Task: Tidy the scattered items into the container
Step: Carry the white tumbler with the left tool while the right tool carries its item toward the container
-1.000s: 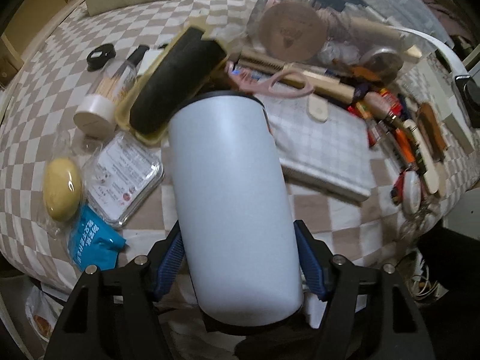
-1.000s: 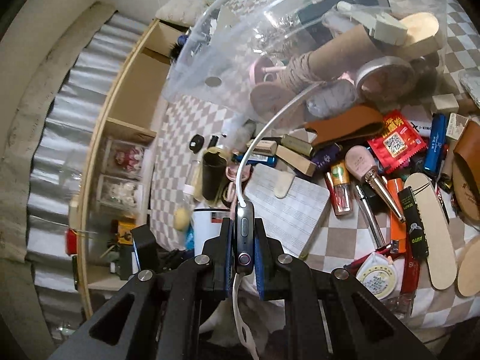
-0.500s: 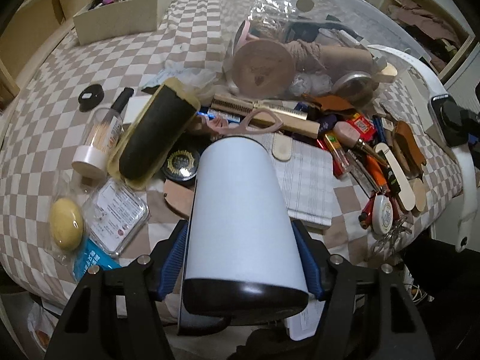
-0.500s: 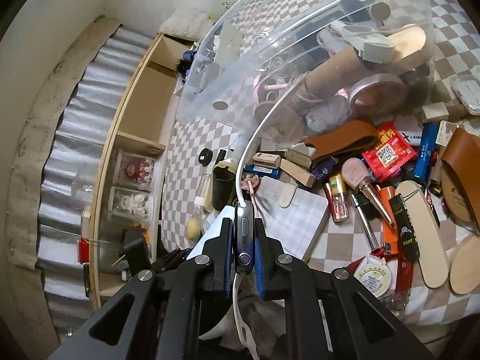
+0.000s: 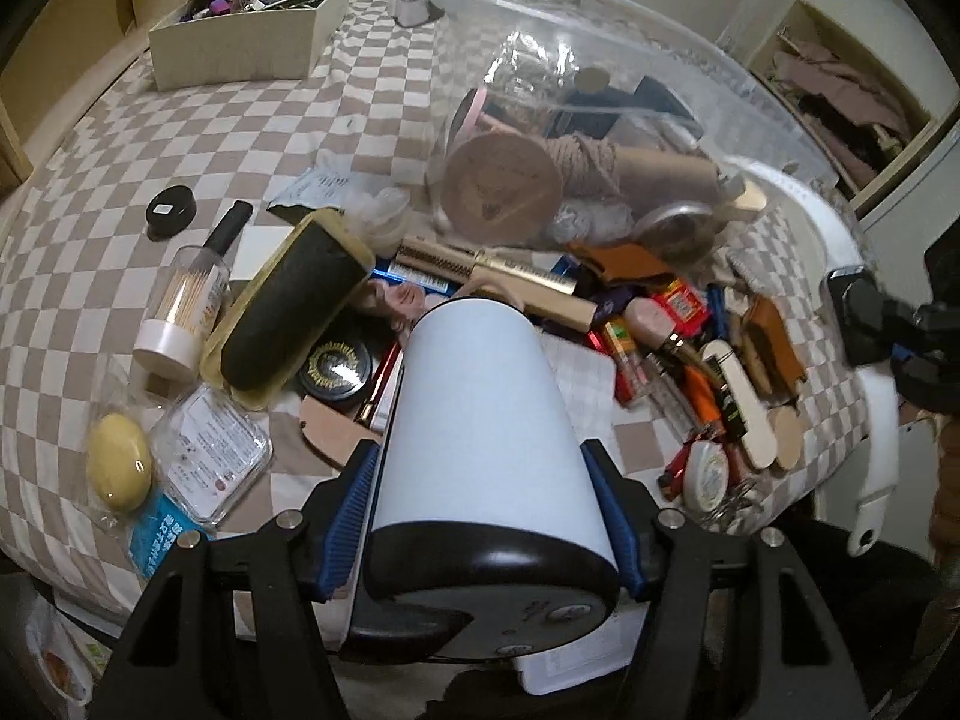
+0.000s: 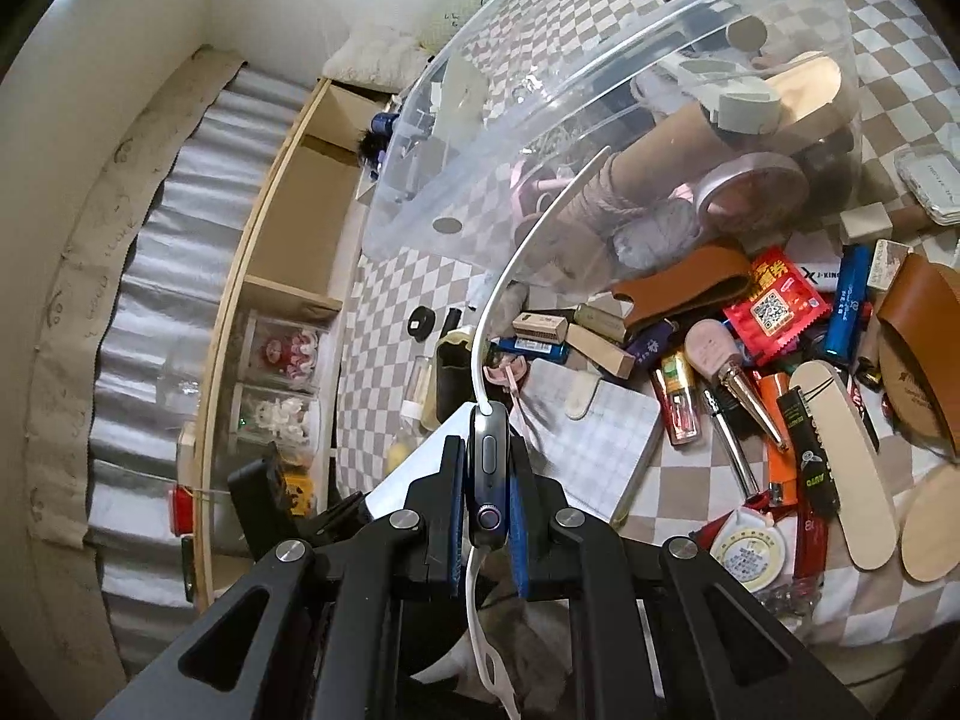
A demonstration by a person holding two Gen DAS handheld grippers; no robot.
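Note:
My left gripper (image 5: 480,504) is shut on a white tumbler with a black base (image 5: 480,420), held lying along the fingers above the checkered bed. My right gripper (image 6: 487,480) is shut on a smartwatch with a white strap (image 6: 489,456); it also shows at the right edge of the left wrist view (image 5: 864,324). The clear plastic container (image 5: 630,120) stands beyond the clutter and holds a twine roll, a tape roll and other items; it fills the top of the right wrist view (image 6: 600,120).
Scattered on the bed: a black glasses case (image 5: 288,312), a toothpick jar (image 5: 180,312), a yellow sponge (image 5: 117,468), a notebook (image 6: 588,438), lighters, lip gloss, a brown leather sleeve (image 6: 684,288). A beige box (image 5: 240,42) stands far left. Shelves (image 6: 270,300) line the wall.
Both grippers have risen and pulled back from the bed with their loads. The tumbler has tilted flatter, its black base now facing the camera. The container sits further into view.

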